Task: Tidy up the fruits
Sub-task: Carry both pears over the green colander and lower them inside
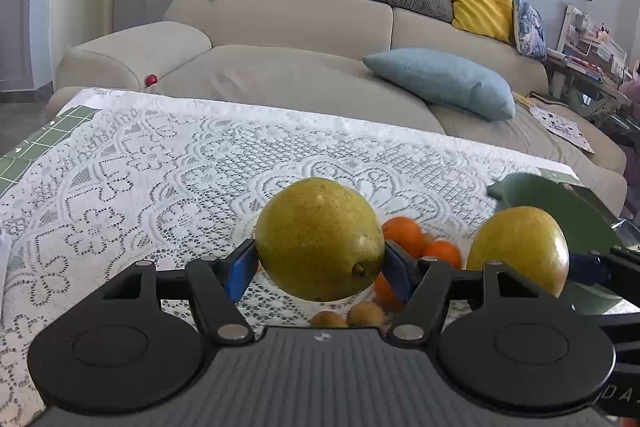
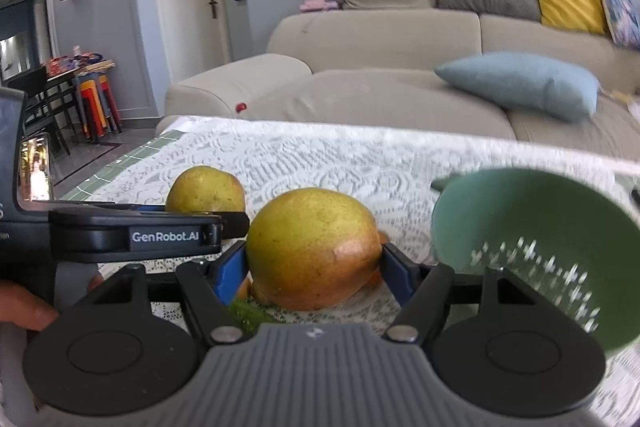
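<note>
My left gripper point(image 1: 320, 263) is shut on a yellow-green pear point(image 1: 318, 239), held clear above the lace cloth. My right gripper point(image 2: 312, 263) is shut on a second pear point(image 2: 312, 247) with a reddish blush, also lifted. In the left wrist view that second pear point(image 1: 518, 247) hangs at the right, with the right gripper's finger point(image 1: 588, 263) beside it. In the right wrist view the left gripper point(image 2: 136, 233) and its pear point(image 2: 206, 189) are at the left. Oranges point(image 1: 404, 235) and small brown fruits point(image 1: 366, 313) lie on the cloth below. Something green point(image 2: 250, 313) lies under the right pear.
A green bowl point(image 2: 552, 227) with a perforated bottom stands at the right, close to the right gripper. The white lace cloth point(image 1: 168, 167) covers the table, with a green grid mat point(image 1: 36, 147) at its left edge. A beige sofa point(image 1: 280, 23) with cushions lies beyond the far edge.
</note>
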The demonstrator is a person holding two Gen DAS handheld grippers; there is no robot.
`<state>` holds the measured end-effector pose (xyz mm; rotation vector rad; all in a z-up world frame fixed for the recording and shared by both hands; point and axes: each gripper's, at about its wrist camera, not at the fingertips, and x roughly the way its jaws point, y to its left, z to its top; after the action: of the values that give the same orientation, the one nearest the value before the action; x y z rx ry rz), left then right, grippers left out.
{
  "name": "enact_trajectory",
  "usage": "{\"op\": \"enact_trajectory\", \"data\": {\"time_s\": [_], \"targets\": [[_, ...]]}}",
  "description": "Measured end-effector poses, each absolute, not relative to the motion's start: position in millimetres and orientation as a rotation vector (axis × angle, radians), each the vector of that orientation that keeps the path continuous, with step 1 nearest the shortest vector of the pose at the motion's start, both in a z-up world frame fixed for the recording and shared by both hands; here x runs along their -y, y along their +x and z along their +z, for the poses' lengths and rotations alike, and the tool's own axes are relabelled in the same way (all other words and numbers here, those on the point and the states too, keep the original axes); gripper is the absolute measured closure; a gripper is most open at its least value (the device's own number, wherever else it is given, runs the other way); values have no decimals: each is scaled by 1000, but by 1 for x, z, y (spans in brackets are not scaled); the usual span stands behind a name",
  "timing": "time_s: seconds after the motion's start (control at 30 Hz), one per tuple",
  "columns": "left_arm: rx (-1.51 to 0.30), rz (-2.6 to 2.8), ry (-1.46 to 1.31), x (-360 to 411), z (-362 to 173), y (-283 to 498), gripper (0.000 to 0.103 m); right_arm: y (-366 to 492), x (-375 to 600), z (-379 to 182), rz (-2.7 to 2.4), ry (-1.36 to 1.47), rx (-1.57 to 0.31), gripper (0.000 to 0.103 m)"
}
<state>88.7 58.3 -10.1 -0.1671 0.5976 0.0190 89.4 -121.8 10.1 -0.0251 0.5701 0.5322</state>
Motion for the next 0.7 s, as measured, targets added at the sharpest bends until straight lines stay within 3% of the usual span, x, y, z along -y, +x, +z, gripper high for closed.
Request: {"op": "enact_trajectory", "data": {"time_s": [0.33, 0.7], "targets": [[-601, -14, -145, -18, 30, 91, 27, 105, 169, 51, 549, -71, -532, 35], [-687, -104, -177, 41, 43, 125, 27, 153, 227, 61, 516, -180, -621, 35]]}}
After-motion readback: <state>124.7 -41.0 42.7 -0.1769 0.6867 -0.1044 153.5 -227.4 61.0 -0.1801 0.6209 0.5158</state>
